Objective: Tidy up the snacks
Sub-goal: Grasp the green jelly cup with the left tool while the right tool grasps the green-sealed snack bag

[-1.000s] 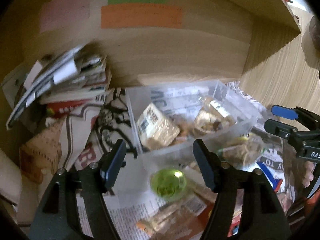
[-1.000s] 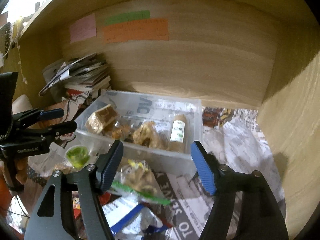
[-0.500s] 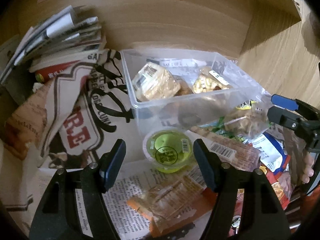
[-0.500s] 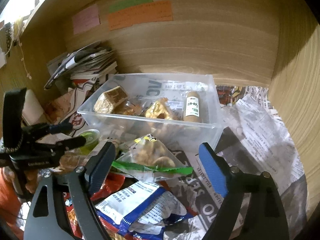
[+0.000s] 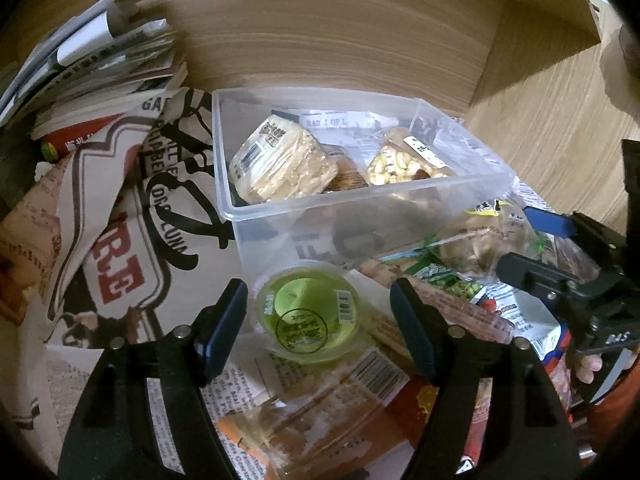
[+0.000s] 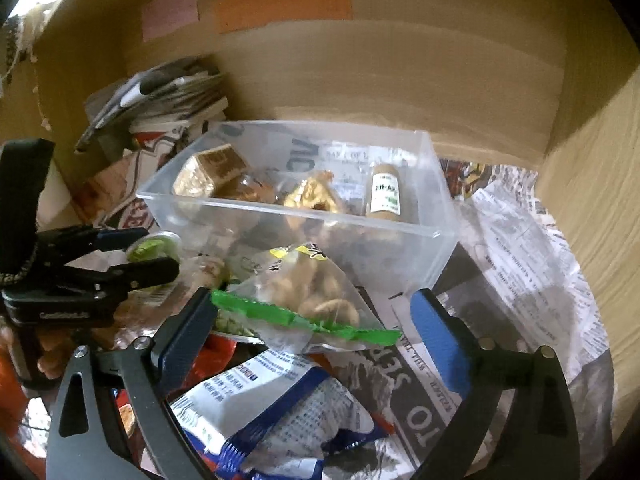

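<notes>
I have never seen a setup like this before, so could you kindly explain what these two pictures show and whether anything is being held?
There is no robot: a person holds a two-finger gripper in each hand, and each gripper carries a fisheye camera looking along its fingers.

The left camera shows the left gripper, its jaws opening around a green jelly cup without pressing it. The right camera shows the right gripper, jaws also opening, around a clear snack bag with a green seal, not gripped.

Both lie on newspaper in a wooden nook, before a clear plastic bin already holding wrapped snacks. Nothing is held yet.
</notes>
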